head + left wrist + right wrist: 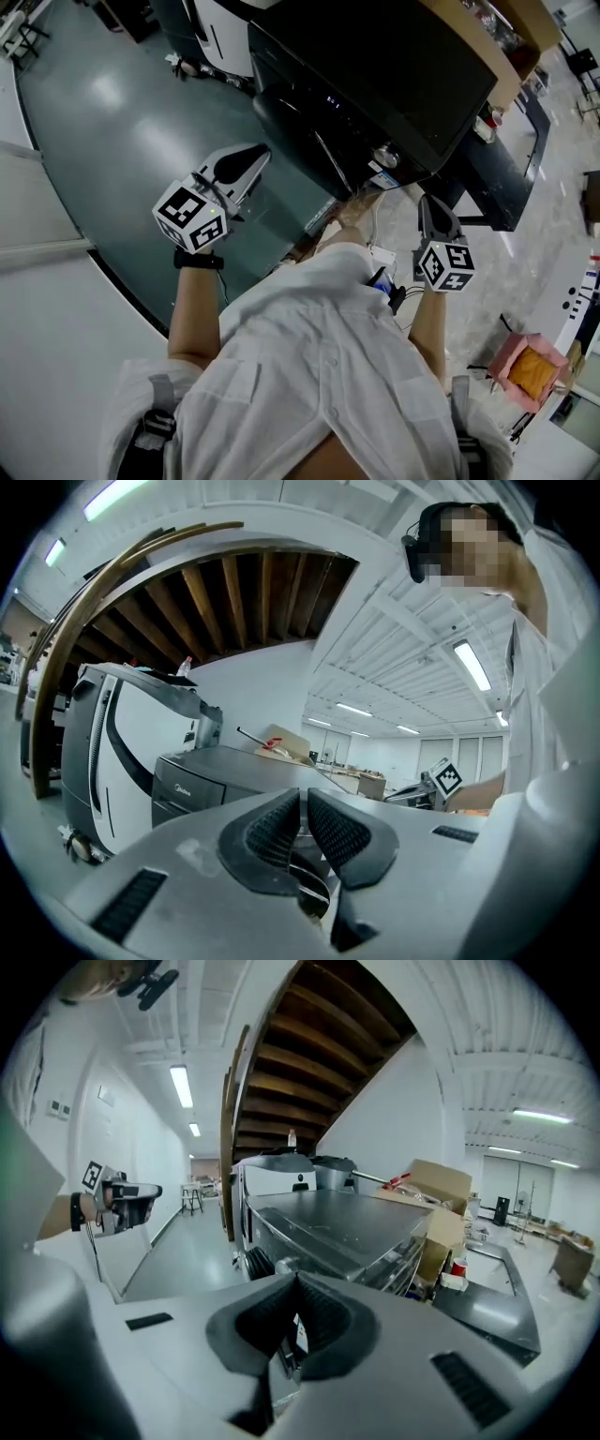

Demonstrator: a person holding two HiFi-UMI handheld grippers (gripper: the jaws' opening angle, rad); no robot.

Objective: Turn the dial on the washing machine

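Nearest the lens, the person's white shirt (319, 375) fills the bottom of the head view, with both bare forearms reaching up out of it.

At centre left, the left gripper (259, 153) hangs over the grey-green floor (112, 122), its marker cube (192, 217) turned to the camera and a black band (199, 261) on the wrist below. In the left gripper view its ribbed pads (272, 829) are pressed nearly together at the tips with nothing between them. The left gripper (303, 795) points past the grey washing machine (211, 775), which has a white appliance (94, 752) at its left.

Across the upper middle of the head view lies the dark washing machine (375, 66). Its silver dial (384, 156) is on the front edge facing the person, between the two tools in the picture and touched by neither.

Right of centre, the right gripper (427, 199) sits below and slightly right of the dial, near it but apart. In the right gripper view the right gripper (296, 1281) is closed on itself and holds nothing. The dial (284, 1265) shows just above the left pad's tip, on the machine's front (347, 1218).

At the upper right edge of the head view is a cardboard box (511, 33), and at the lower right a pink box (530, 370).
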